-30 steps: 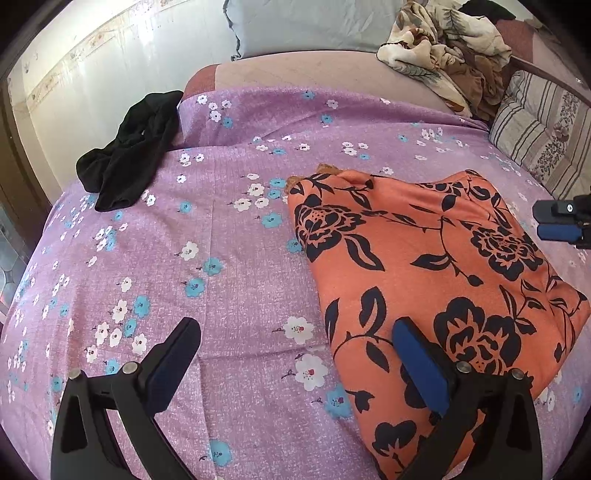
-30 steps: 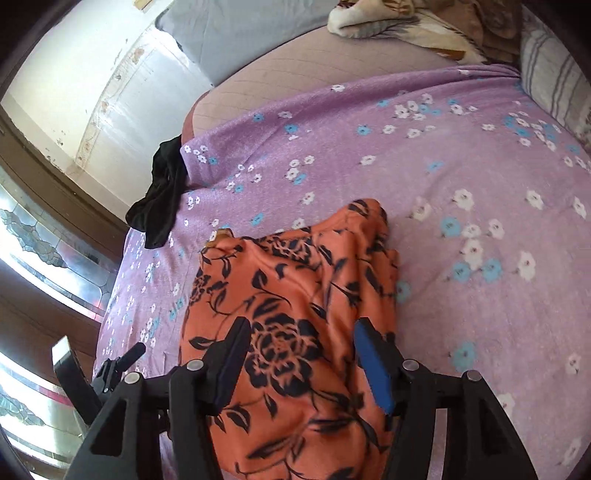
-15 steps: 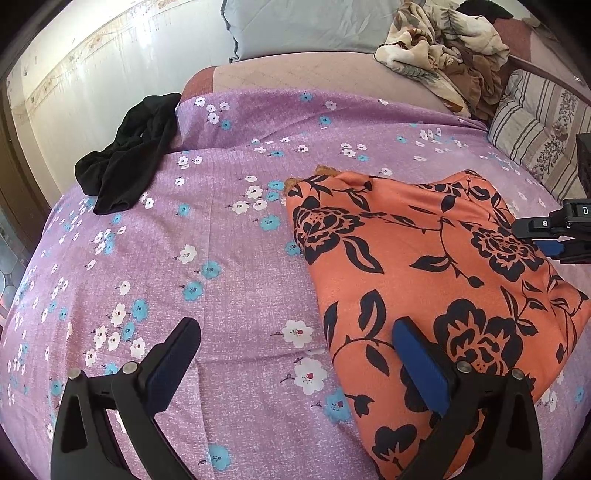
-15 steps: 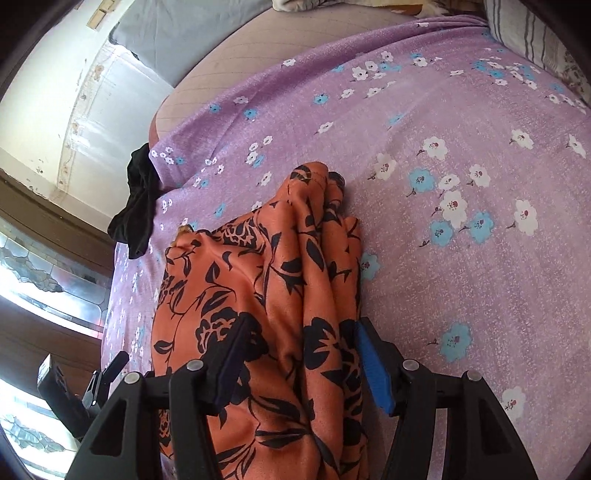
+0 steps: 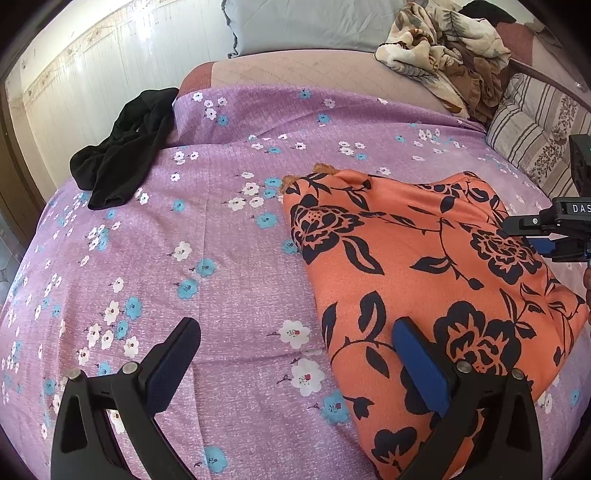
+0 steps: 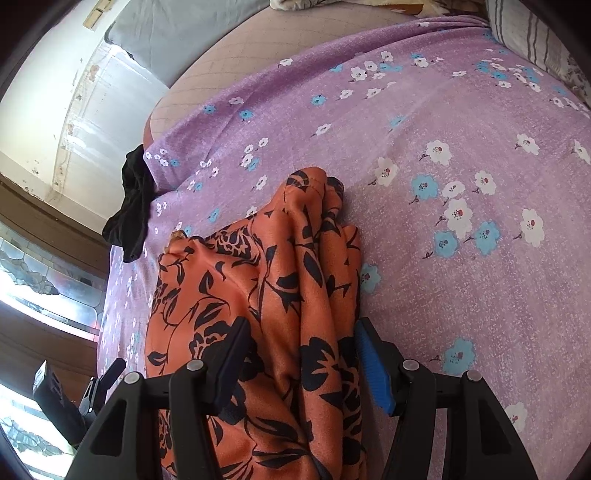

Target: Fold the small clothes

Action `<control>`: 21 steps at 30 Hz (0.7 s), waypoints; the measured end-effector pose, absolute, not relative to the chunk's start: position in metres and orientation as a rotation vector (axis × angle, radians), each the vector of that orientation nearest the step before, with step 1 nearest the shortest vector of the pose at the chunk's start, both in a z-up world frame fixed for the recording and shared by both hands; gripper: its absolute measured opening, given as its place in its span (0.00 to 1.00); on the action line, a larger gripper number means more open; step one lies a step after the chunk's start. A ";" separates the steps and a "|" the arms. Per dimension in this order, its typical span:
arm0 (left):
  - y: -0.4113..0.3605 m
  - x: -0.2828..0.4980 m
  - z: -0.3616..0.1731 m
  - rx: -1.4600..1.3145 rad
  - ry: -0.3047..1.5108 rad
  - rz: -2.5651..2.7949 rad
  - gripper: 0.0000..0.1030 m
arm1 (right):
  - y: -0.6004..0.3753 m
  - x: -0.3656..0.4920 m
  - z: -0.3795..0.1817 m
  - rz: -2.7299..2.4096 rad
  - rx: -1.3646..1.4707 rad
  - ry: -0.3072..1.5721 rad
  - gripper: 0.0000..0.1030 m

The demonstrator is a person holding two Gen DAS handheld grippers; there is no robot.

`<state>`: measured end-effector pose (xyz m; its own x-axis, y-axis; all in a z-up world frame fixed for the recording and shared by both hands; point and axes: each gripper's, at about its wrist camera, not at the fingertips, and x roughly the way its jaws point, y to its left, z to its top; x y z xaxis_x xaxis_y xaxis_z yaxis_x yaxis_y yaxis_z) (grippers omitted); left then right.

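Orange floral garment [image 5: 424, 258] looks partly folded on the bed [image 5: 229, 266], black garment [image 5: 125, 162] untouched; left gripper [image 5: 295, 354] released, right gripper [image 6: 299, 350] straddling the bunched edge, unclenched.

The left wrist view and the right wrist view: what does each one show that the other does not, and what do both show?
Only the left wrist view shows the crumpled beige clothes at the head of the bed and the garment's flat top. Only the right wrist view shows the bunched folds along the garment's edge, lying between the right gripper fingers, and a patterned glass window. Both show the orange floral garment, the black garment, the purple floral sheet and the grey pillow.
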<state>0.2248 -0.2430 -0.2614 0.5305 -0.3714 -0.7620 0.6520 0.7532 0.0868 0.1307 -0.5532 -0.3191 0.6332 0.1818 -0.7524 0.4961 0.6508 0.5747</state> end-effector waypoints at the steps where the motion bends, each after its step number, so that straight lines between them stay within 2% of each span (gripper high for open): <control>1: -0.243 0.225 -0.261 0.386 0.802 -0.630 1.00 | -0.553 0.131 -0.320 -0.207 0.871 0.893 0.61; 21: -0.241 0.226 -0.262 0.368 0.814 -0.639 1.00 | -0.555 0.129 -0.320 -0.206 0.891 0.891 0.61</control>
<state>0.2258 -0.2410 -0.2623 0.5162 -0.3824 -0.7664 0.6534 0.7544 0.0637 0.1293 -0.5555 -0.3204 0.6356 0.1918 -0.7478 0.5002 0.6355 0.5881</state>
